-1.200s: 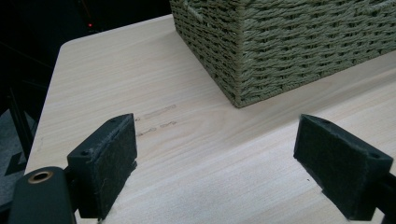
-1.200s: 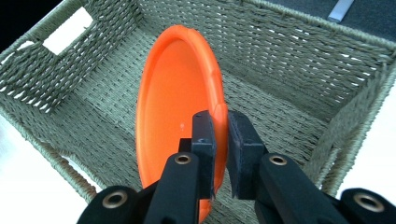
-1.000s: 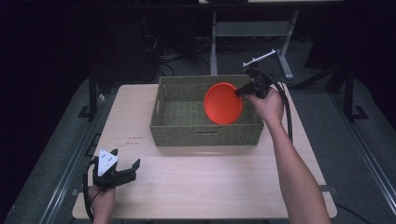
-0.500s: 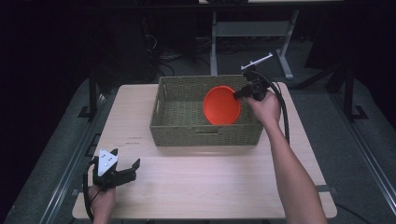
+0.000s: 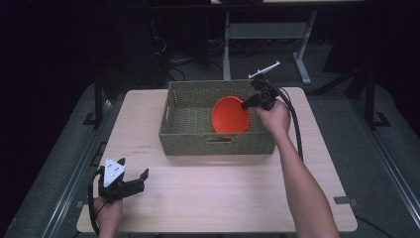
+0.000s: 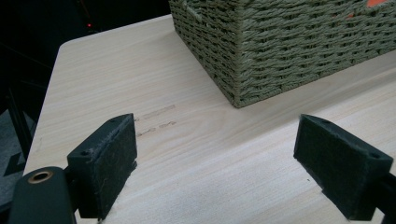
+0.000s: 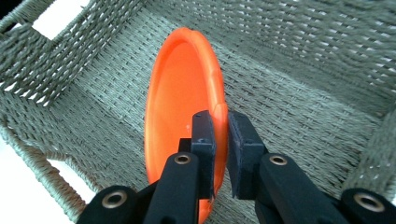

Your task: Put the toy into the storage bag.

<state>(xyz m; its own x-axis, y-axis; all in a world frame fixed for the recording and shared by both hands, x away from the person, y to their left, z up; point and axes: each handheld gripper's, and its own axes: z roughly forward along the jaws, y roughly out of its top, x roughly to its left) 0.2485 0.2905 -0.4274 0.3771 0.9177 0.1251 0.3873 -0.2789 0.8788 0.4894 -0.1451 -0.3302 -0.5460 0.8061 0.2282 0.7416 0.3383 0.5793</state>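
Orange plate: held on edge inside the woven basket, right side, its rim pinched between the fingers of the right gripper. Basket: stands at the far middle of the wooden bench. Left gripper: low over the bench's near-left corner, fingers spread wide, holding nothing.

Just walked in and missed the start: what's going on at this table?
A person works with a gripper in each hand. The right gripper pinches the rim of an orange plate, holding it on edge inside the woven basket. The left gripper rests open near the table's front left corner, holding nothing.
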